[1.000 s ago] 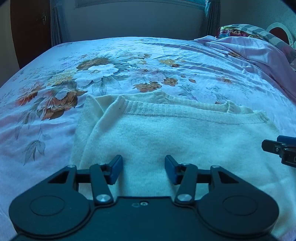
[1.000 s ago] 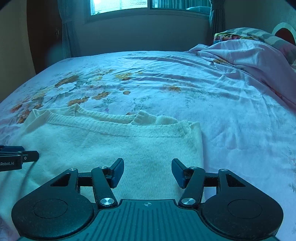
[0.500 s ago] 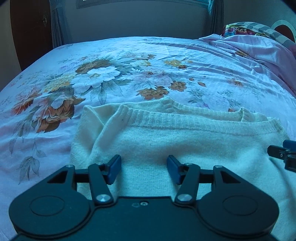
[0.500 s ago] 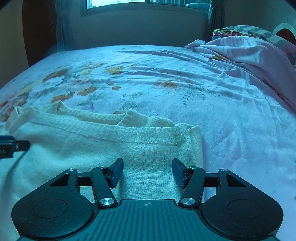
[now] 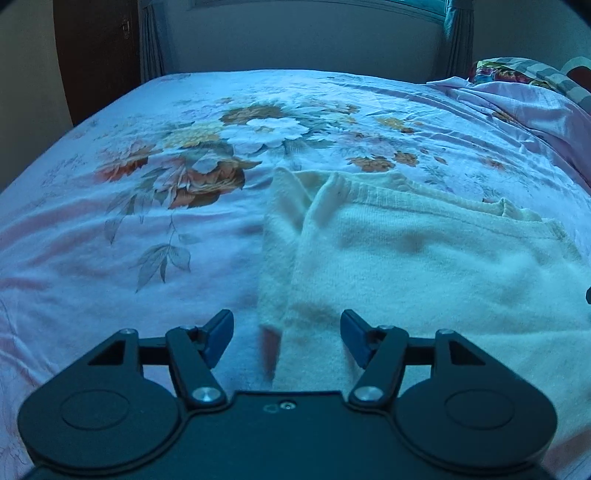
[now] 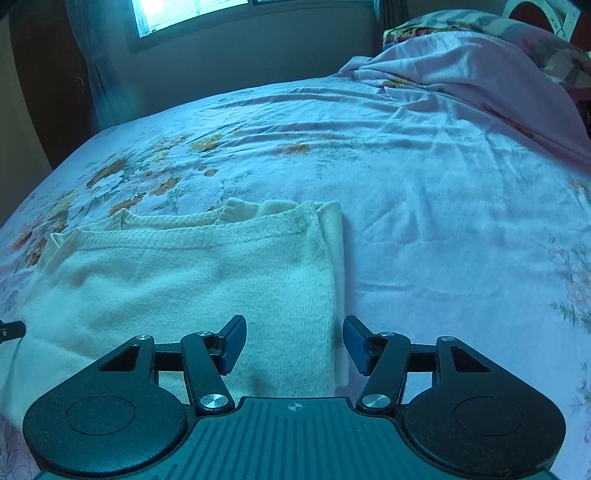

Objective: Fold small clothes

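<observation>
A cream knit sweater lies folded flat on the floral bedsheet, ribbed edge at the far side. My left gripper is open and empty, its jaws standing either side of the sweater's left near edge. In the right wrist view the sweater fills the left half. My right gripper is open and empty, its jaws either side of the sweater's right near edge. The left gripper's tip shows at the far left of that view.
A bunched pink blanket and patterned pillows lie at the far right of the bed. A dark wooden door and a curtain stand beyond the bed's far left. A window is behind.
Both grippers have moved apart: the left one leftward to the sweater's left edge, the right one rightward to its right edge. Both stay open. The sweater has not moved.
</observation>
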